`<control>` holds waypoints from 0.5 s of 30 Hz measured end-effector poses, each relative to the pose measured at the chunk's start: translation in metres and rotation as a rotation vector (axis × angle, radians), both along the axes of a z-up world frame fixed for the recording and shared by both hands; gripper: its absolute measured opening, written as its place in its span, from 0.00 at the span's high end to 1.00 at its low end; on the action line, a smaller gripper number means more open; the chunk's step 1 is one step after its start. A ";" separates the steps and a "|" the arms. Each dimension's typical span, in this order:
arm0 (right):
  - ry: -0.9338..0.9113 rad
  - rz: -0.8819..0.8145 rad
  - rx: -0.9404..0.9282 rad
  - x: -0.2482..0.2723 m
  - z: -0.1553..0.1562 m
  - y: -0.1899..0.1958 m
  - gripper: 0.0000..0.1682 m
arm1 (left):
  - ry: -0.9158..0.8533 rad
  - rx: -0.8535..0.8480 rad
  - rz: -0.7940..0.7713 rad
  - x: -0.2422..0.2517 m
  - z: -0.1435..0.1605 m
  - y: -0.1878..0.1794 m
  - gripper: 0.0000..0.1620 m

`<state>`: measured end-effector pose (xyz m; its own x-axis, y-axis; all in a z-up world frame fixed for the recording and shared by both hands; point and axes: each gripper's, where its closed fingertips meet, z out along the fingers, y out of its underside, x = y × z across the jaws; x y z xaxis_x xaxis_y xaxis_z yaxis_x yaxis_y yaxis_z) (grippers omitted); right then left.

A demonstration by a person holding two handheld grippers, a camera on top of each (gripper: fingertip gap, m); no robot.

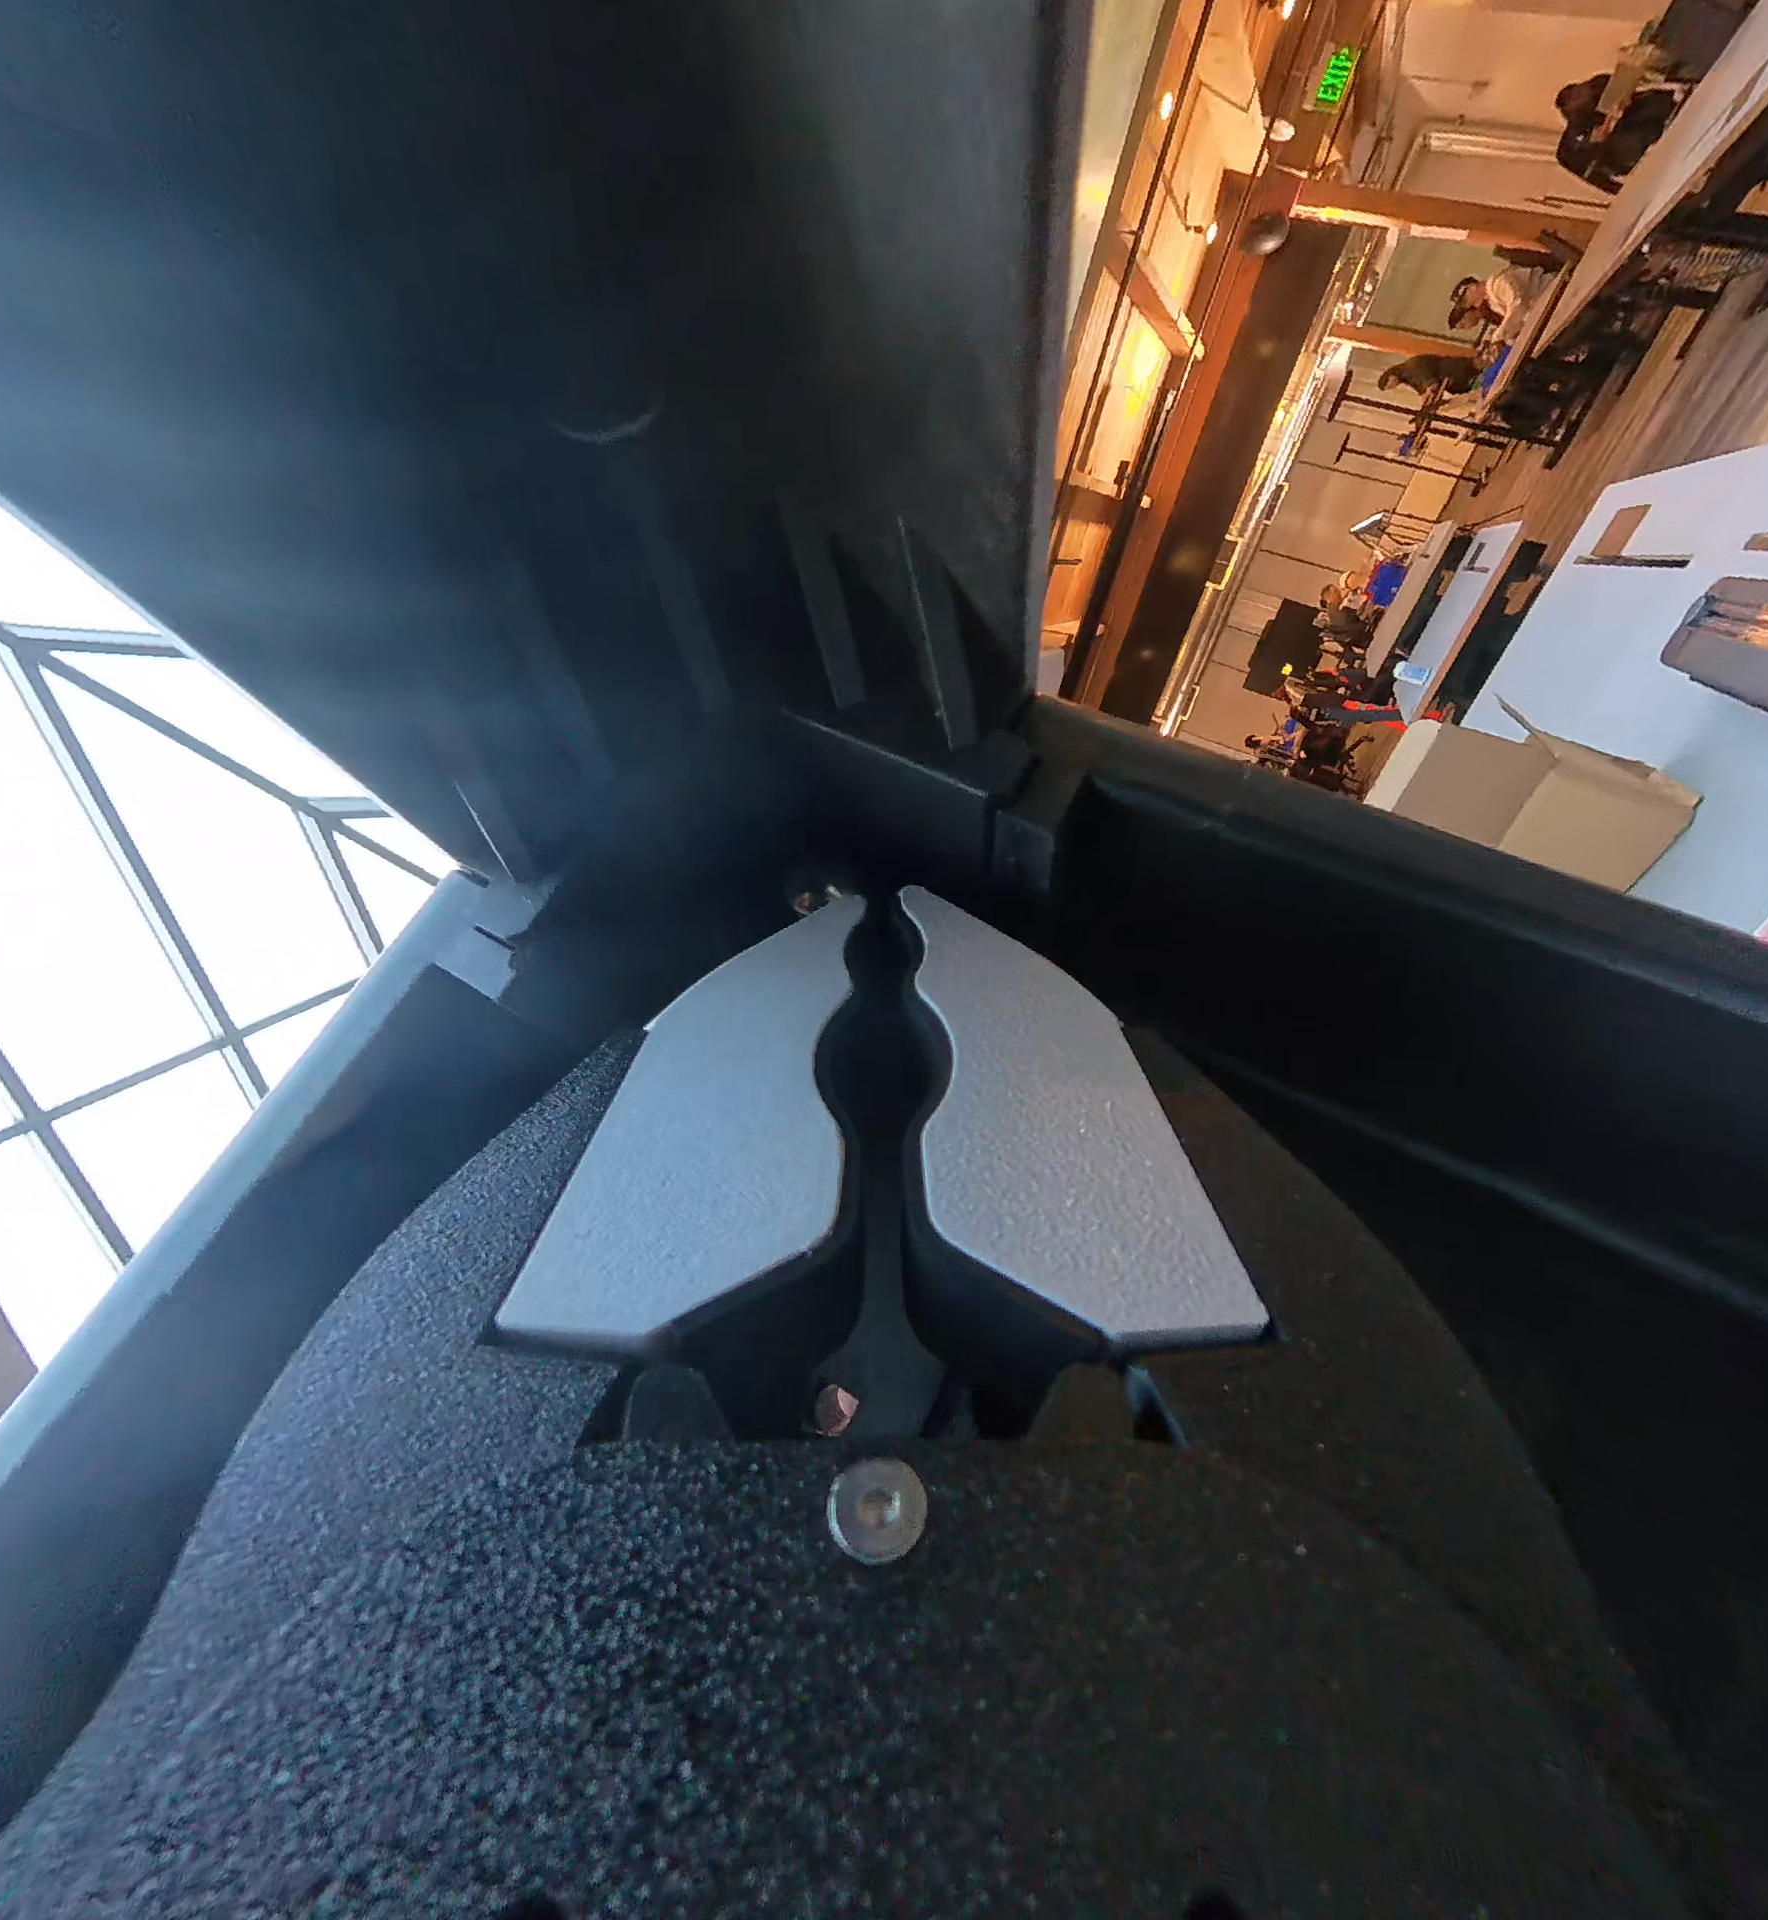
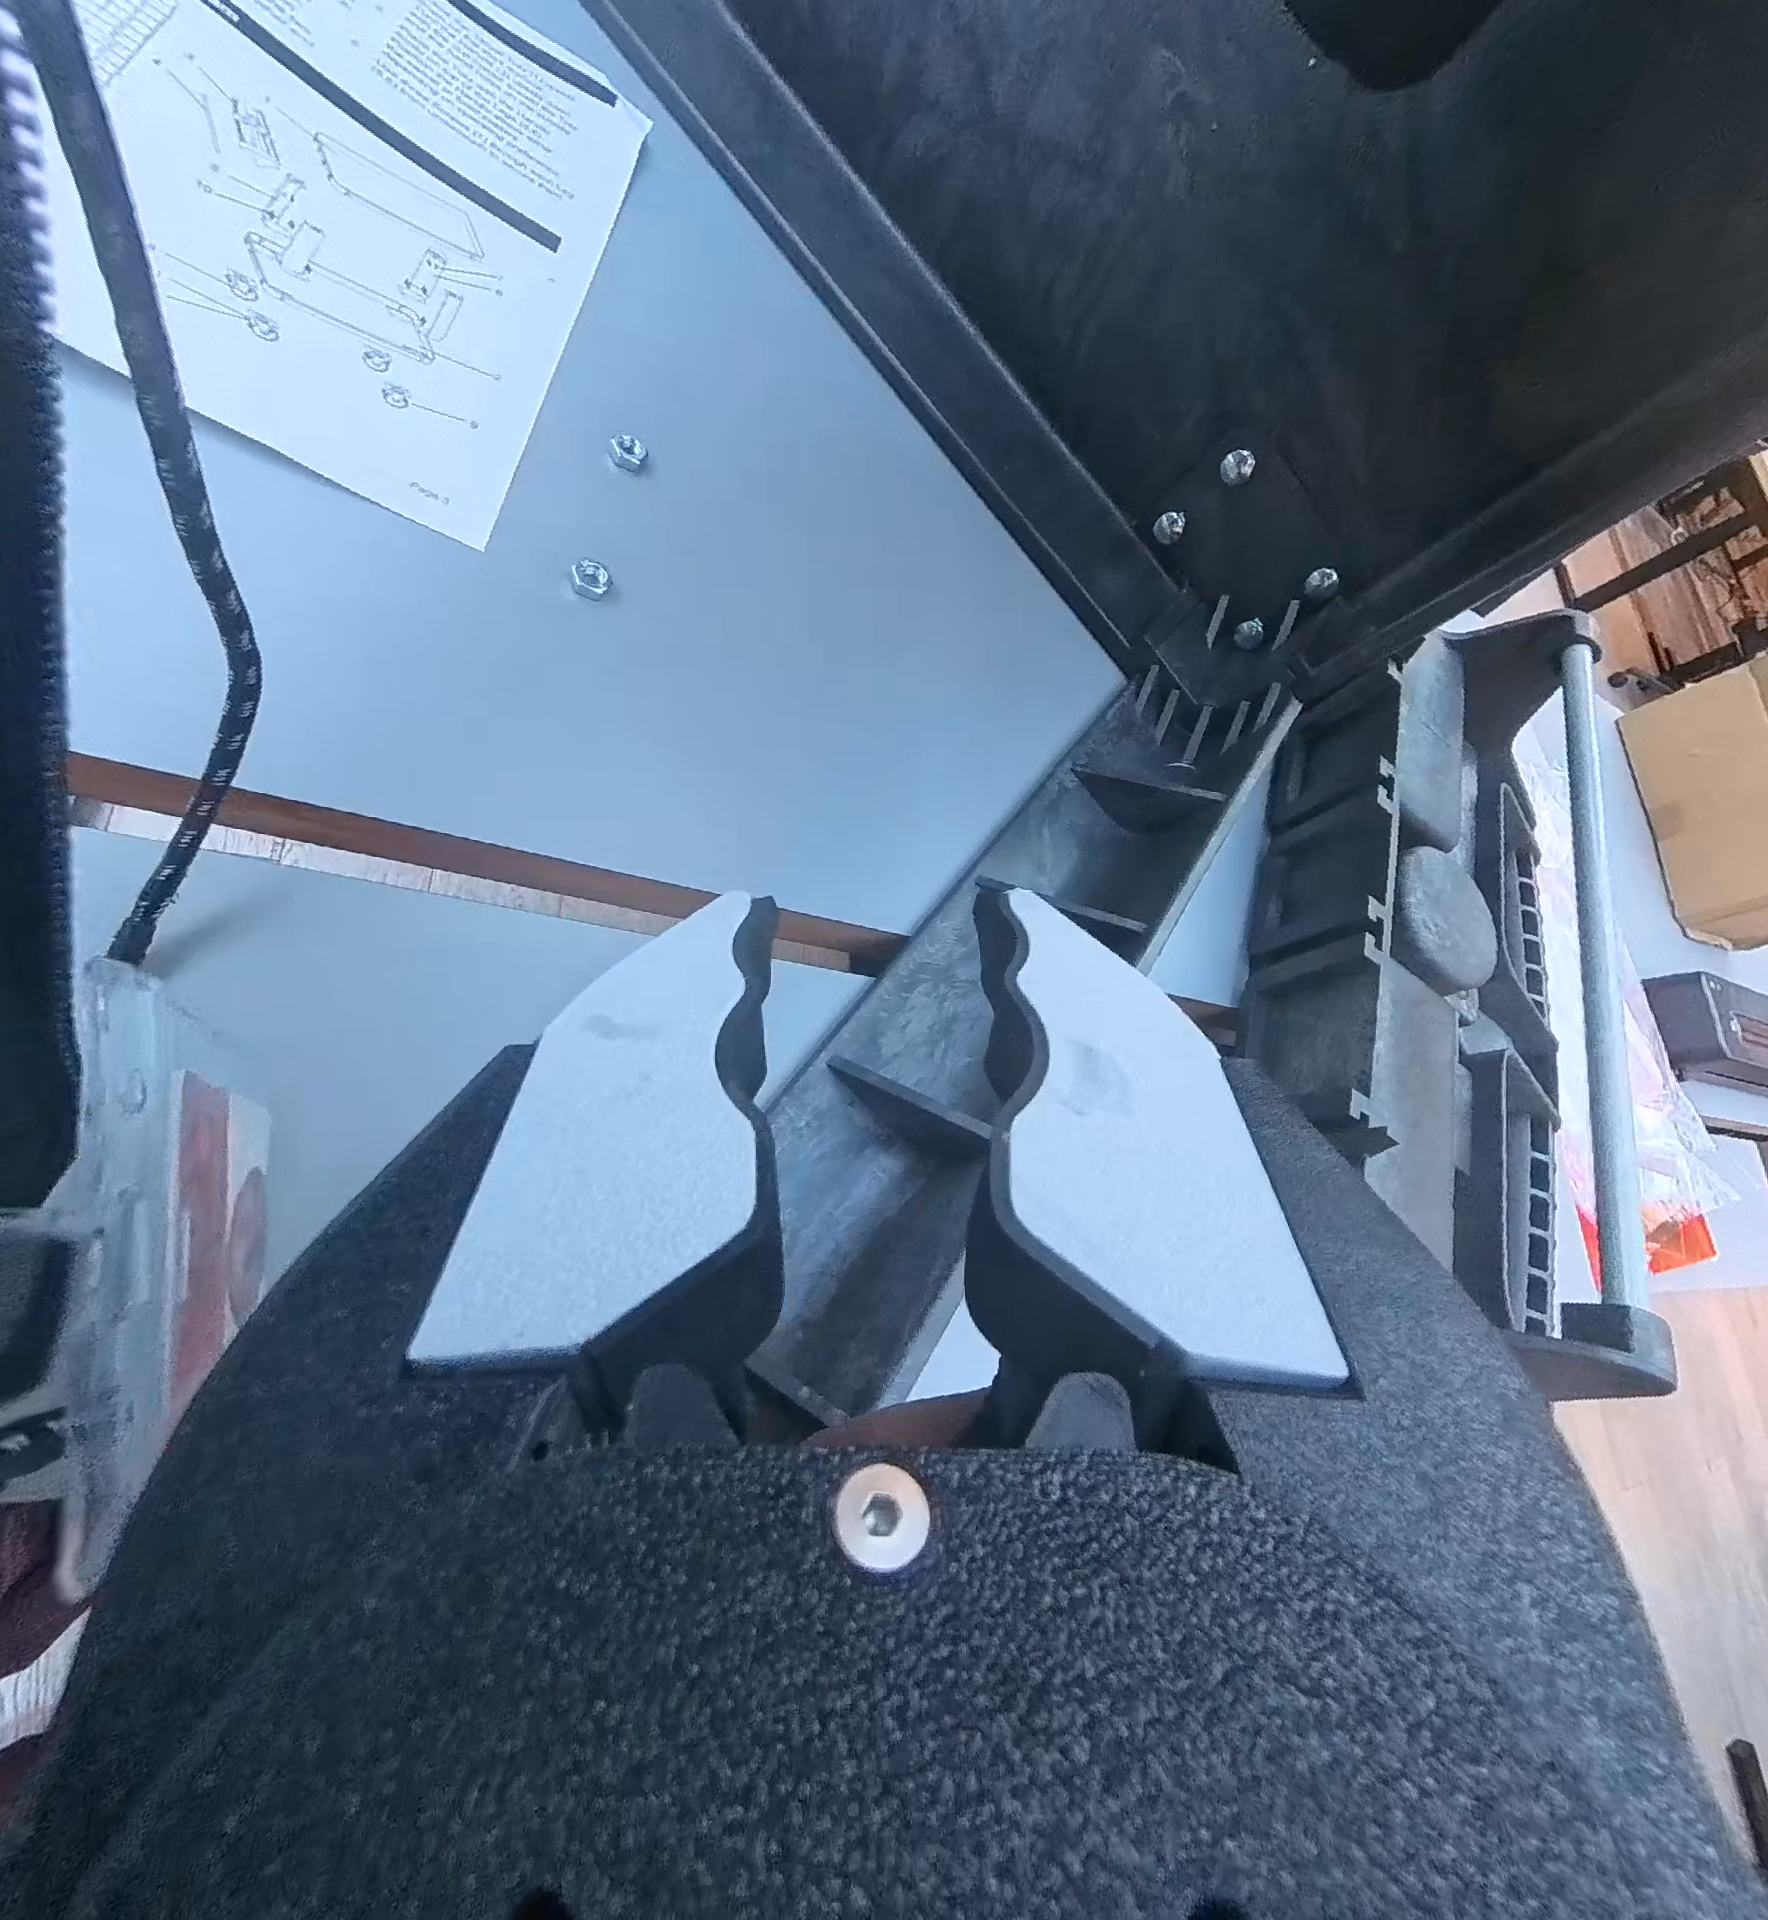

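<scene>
The left tool (image 1: 882,902) has its grey fingers nearly together, tips pressed into the dark inner corner of a black moulded plastic body (image 1: 651,416), close to a small metal screw (image 1: 809,900) (whether they grip it cannot be told). The right tool (image 2: 869,920) is spread apart, straddling a grey ribbed plastic bar (image 2: 921,1132) without clamping it. Beyond, on the pale grey worktop (image 2: 755,644), lie two steel hex nuts (image 2: 629,453) and a printed white instruction sheet (image 2: 381,239).
</scene>
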<state>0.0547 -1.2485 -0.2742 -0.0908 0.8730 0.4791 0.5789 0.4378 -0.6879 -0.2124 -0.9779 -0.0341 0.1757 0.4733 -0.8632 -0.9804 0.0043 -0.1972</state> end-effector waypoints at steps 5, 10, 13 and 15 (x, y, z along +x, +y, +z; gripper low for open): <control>-0.001 0.001 -0.001 0.000 0.001 0.000 0.75 | -0.063 -0.011 0.001 -0.006 0.004 0.003 0.99; -0.003 -0.004 -0.001 0.001 0.000 0.002 0.75 | -0.058 -0.026 -0.026 -0.002 0.000 0.005 1.00; -0.002 0.001 -0.005 0.001 0.000 0.001 0.75 | -0.070 -0.036 -0.035 -0.002 -0.001 0.005 1.00; -0.004 0.004 -0.007 0.001 -0.001 0.001 0.75 | -0.088 -0.047 -0.046 -0.002 -0.001 0.006 1.00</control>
<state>0.0558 -1.2476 -0.2756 -0.0960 0.8760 0.4727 0.5801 0.4351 -0.6886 -0.2148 -0.9724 -0.0350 0.2728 0.4223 -0.8644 -0.9581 0.0379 -0.2838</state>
